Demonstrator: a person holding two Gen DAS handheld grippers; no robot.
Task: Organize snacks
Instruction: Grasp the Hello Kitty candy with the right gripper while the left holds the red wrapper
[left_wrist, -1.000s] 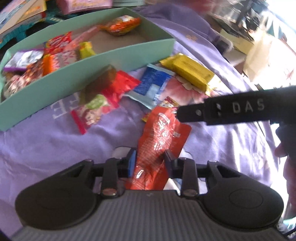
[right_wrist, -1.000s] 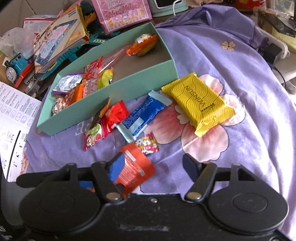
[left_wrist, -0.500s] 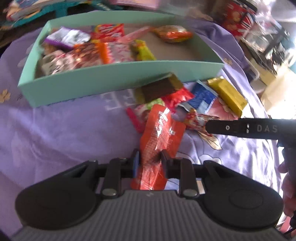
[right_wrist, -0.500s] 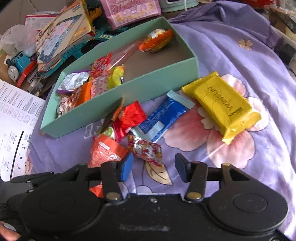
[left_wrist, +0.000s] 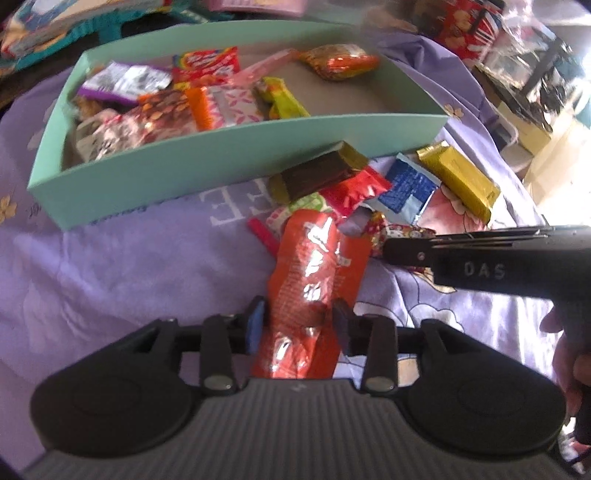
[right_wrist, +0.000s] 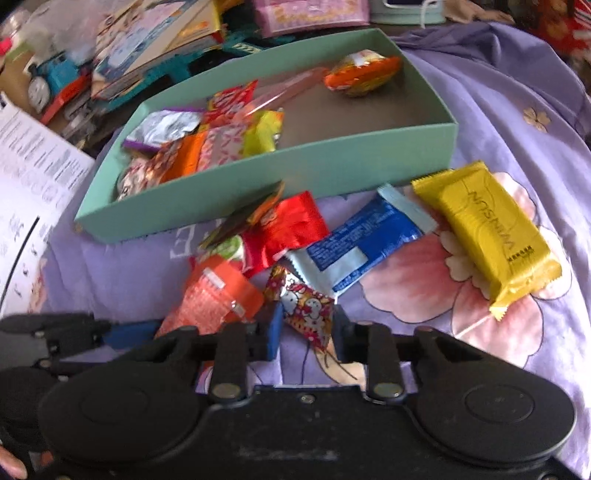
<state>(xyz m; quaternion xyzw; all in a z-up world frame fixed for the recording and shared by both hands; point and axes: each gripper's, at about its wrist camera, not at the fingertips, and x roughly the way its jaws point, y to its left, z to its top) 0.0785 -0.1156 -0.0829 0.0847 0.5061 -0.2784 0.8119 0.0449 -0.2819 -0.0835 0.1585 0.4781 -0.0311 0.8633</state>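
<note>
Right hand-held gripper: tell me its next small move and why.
Probably finish closing, then lift. The right hand-held gripper has its jaws closing around the small cartoon-print candy, which lies on the purple cloth outside the green box, where sorted snacks already sit.

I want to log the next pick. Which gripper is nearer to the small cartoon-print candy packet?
Right. The right gripper has its closing jaws around the cartoon-print candy packet; the left gripper is beside it, around the orange snack packet.
</note>
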